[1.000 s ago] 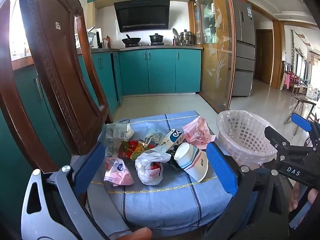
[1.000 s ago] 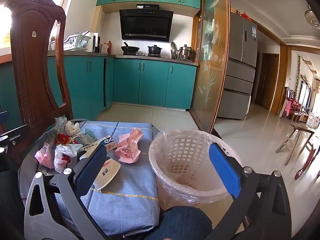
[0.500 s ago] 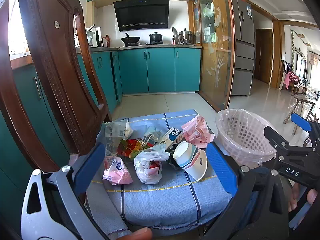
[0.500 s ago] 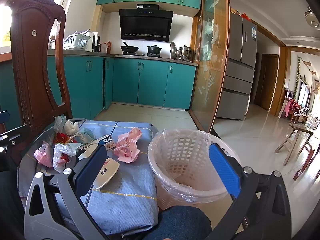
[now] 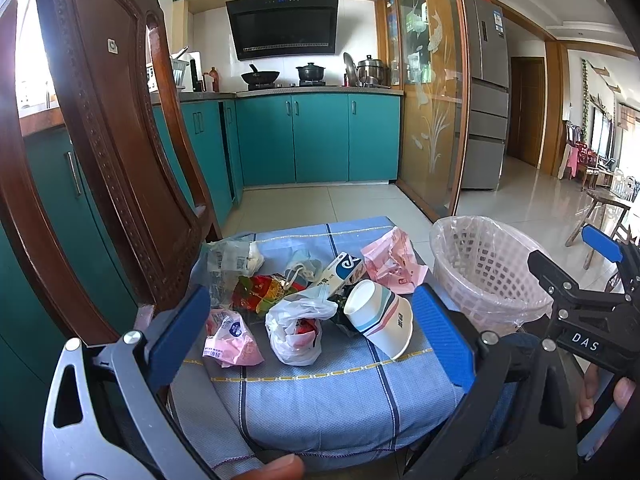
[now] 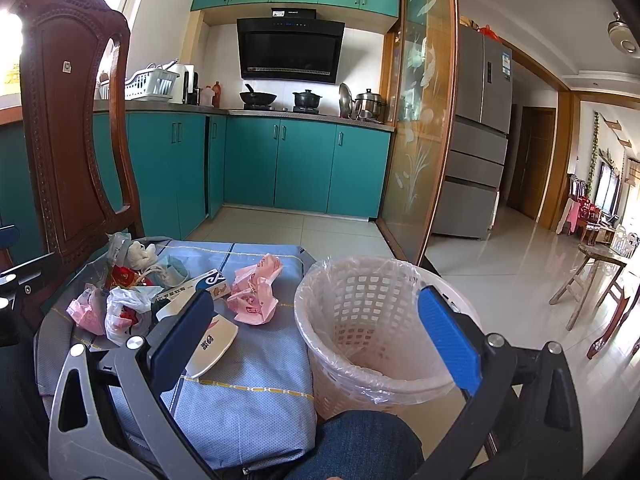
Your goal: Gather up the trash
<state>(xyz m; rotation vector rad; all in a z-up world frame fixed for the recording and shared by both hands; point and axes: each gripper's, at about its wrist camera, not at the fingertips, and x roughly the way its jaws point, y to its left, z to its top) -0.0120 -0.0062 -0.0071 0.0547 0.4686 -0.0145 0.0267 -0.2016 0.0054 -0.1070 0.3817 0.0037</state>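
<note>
The left hand-held gripper (image 5: 304, 328) hangs with its jaws wide and nothing between them, aimed over the near edge of the chair seat at the heap of rubbish, probably lining up a first pick. Straight ahead of it lie a knotted white plastic bag (image 5: 298, 326) and, touching that on the right, a paper cup (image 5: 380, 318) tipped on its side with its mouth toward the camera. A pink packet (image 5: 230, 338) sits near the left finger; a small carton (image 5: 340, 272) and a red wrapper (image 5: 260, 290) lie behind, and a crumpled pink wrapper (image 5: 390, 262) rests apart toward the bin side. All of it is on the blue cloth (image 5: 320, 392) covering the seat.

The right hand-held gripper (image 6: 316, 328) is also wide and empty, held over the lined basket (image 6: 360, 344) that stands on the floor just beside the seat, close enough that each piece needs only a short carry. The basket looks empty, so I judge the collecting has not begun
</note>
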